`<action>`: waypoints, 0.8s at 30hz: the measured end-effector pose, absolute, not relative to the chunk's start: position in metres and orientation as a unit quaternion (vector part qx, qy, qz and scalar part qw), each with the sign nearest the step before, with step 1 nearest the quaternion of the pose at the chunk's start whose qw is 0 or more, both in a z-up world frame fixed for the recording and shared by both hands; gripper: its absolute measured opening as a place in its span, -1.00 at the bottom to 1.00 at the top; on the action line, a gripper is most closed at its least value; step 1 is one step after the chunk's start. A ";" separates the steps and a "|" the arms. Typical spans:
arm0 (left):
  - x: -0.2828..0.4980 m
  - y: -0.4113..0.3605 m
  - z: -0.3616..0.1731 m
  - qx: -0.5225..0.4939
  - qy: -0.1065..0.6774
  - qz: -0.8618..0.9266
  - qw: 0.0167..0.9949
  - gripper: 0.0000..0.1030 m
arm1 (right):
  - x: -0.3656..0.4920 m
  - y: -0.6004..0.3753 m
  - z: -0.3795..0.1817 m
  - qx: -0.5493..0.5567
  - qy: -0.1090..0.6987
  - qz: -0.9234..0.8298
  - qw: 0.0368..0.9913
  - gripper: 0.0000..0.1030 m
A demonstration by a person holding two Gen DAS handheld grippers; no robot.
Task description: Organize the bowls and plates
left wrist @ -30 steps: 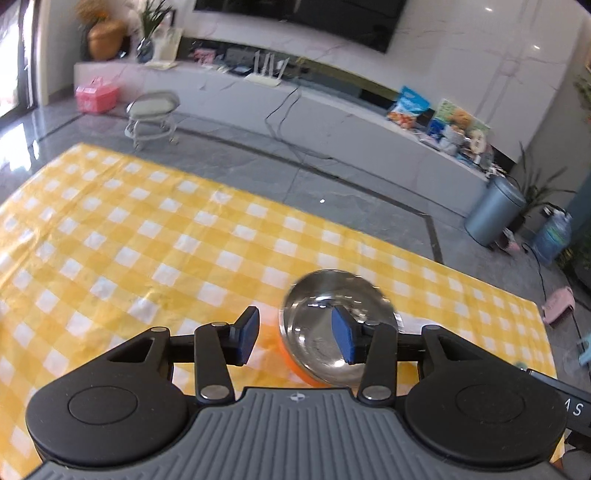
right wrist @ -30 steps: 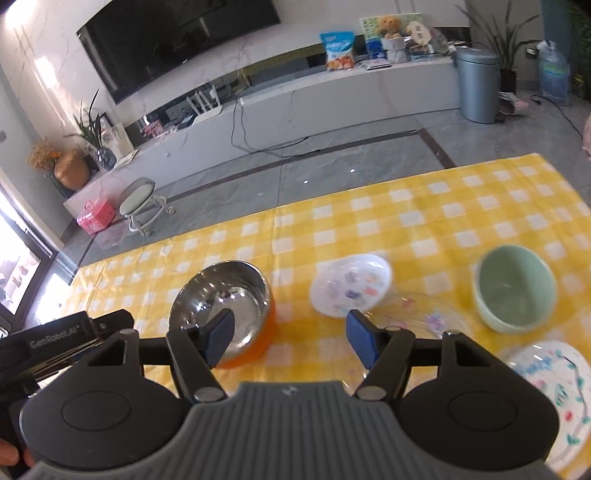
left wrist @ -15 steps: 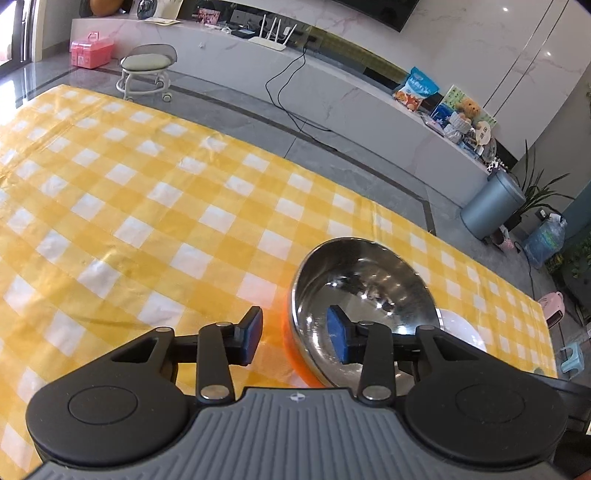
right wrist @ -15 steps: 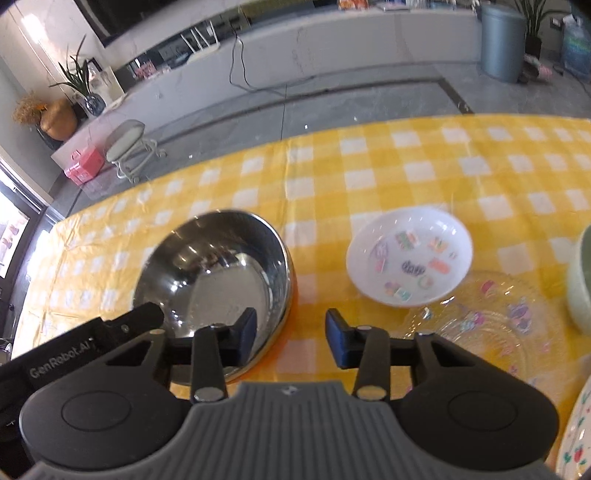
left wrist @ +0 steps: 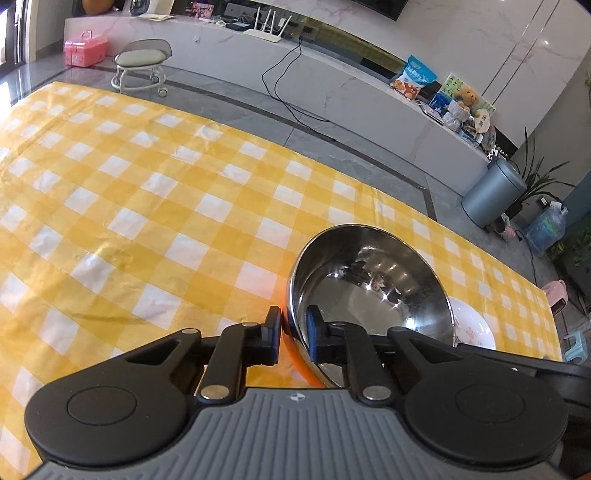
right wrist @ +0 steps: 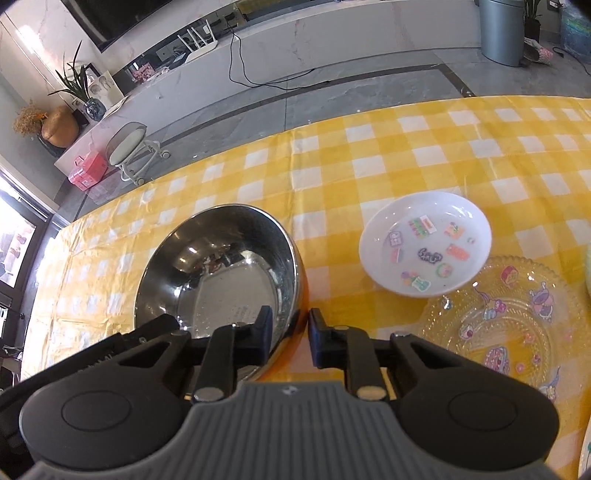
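1. Living room behind: marble wall, long low counter (left wrist: 332, 70) with a router (left wrist: 267, 27), snack bags and a toy bear, black TV (right wrist: 122, 18) above, grey tiled floor, small wheeled stool (left wrist: 142, 62), pink box (left wrist: 85, 48), grey bin (left wrist: 491, 192), potted plants.
2. Table under a yellow-and-white checked cloth (left wrist: 147, 192), slightly creased, filling most of both views.
3. Steel bowl (left wrist: 369, 291) with an orange outer wall, sitting on the cloth mouth up, round, so no long axis to speak of; in the left view looks tipped toward the camera, though fisheye bending may account for that.
4. Clear glass plate (right wrist: 509, 325) with cartoon prints, lying flat to the right of the steel bowl, apart from it.
5. White dish (right wrist: 424, 243) with small coloured pictures inside, open side up, its near edge overlapping the glass plate's far rim; whether touching, cannot tell.
6. Sliver of a pale green bowl (right wrist: 588, 266) at the right edge, and of another printed plate (right wrist: 585, 454) lower right.
7. Left gripper (left wrist: 293, 334): jaws just closed in, now pinching the steel bowl's near-left rim, one pad against the orange outside, the other inside the steel.
8. Right gripper (right wrist: 290, 338): jaws likewise just closed in, clamped across the same bowl's near-right rim, left pad inside, right pad outside.
9. Bowl thus gripped at two points of its near rim, one by each gripper.
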State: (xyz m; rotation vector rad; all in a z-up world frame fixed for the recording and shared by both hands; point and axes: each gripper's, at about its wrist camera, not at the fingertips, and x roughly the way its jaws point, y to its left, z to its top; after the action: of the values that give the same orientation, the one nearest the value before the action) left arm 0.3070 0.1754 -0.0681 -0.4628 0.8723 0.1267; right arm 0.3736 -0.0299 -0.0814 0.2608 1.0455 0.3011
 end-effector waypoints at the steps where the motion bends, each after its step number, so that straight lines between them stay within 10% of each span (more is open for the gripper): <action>1: 0.305 0.174 -0.066 -0.221 0.417 0.059 0.879 -0.72 | 0.371 -0.030 -0.079 0.122 0.494 0.142 0.849 -0.64; 24: 0.175 0.114 0.061 -0.168 0.360 0.040 0.917 -0.75 | 0.218 -0.098 0.028 0.142 0.442 0.153 0.872 -0.68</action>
State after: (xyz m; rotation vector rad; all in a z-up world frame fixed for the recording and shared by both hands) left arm 0.1754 0.1138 0.0608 -0.3458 0.7399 0.0821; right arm 0.2184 -0.0984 0.0276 0.2969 0.9240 0.3192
